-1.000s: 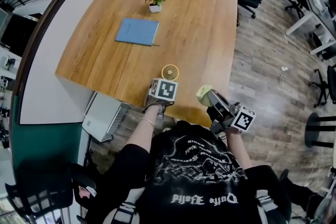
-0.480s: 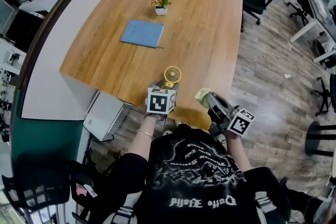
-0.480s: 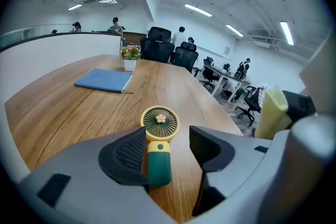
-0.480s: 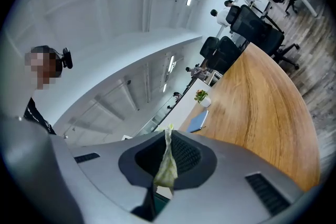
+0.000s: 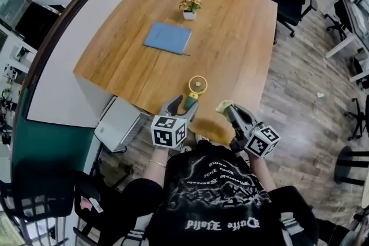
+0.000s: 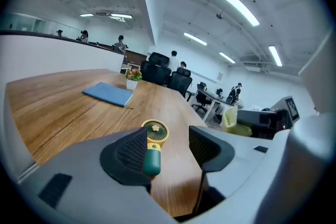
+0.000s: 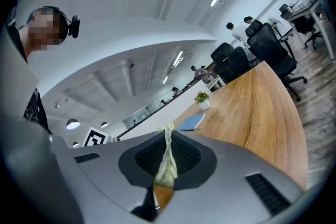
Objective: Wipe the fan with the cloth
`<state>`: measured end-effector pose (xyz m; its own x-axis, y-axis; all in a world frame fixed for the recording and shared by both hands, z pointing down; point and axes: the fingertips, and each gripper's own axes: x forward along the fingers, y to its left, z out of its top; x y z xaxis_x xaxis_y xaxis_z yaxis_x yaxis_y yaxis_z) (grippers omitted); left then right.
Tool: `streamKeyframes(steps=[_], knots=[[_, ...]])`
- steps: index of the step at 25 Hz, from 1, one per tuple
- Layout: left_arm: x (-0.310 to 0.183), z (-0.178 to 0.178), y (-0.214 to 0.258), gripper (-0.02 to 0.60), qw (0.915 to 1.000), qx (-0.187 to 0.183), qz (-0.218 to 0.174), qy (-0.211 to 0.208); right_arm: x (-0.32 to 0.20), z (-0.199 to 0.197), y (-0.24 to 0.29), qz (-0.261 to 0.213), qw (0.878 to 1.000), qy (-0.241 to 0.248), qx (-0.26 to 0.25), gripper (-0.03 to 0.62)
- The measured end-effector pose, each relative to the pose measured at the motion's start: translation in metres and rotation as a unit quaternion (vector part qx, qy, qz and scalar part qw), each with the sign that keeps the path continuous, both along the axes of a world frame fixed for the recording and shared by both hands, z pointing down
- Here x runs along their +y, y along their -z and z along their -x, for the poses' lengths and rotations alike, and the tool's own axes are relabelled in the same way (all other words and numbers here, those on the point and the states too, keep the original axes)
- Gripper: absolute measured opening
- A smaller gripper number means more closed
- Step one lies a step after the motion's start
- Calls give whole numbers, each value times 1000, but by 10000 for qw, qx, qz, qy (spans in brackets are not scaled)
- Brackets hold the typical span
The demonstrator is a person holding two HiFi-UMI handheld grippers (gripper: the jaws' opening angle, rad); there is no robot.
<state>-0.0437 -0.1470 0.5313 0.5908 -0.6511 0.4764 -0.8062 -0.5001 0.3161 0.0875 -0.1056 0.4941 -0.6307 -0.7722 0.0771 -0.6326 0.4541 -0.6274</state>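
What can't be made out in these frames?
- Cloth: right gripper view shows only a strip; the right gripper's shut jaws hide the rest.
- Fan: missing from right gripper view, whose lower half the gripper body fills.
- Notebook: head view, cover details too small.

The fan (image 5: 196,87) is yellow and green, the cloth (image 7: 167,162) yellow-green.

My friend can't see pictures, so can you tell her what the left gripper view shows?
The left gripper, its jaws open and just opened wider, looks at a small yellow-and-green fan lying flat on a wooden table, seen between the jaws but not gripped. Farther back are a blue book and a potted plant.
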Motion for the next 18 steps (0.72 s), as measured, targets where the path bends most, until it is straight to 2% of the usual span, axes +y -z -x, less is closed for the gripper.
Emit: streamKeyframes(steps=[2, 7, 11, 16, 18], knots=[[7, 3, 8, 267, 9996, 186, -206, 35, -1, 2, -2, -34, 9999, 13, 166, 25], [27, 16, 16, 267, 9979, 83, -636, -32, -2, 5, -7, -120, 9968, -31, 795, 25], [30, 27, 14, 267, 9978, 285, -583, 150, -3, 7, -10, -243, 9914, -36, 1284, 25], [24, 32, 16, 264, 9969, 382, -568, 387, -3, 7, -13, -295, 9868, -107, 1587, 25], [24, 31, 18, 227, 9966, 398, -624, 373, -4, 5, -13, -308, 9845, -220, 1710, 25]])
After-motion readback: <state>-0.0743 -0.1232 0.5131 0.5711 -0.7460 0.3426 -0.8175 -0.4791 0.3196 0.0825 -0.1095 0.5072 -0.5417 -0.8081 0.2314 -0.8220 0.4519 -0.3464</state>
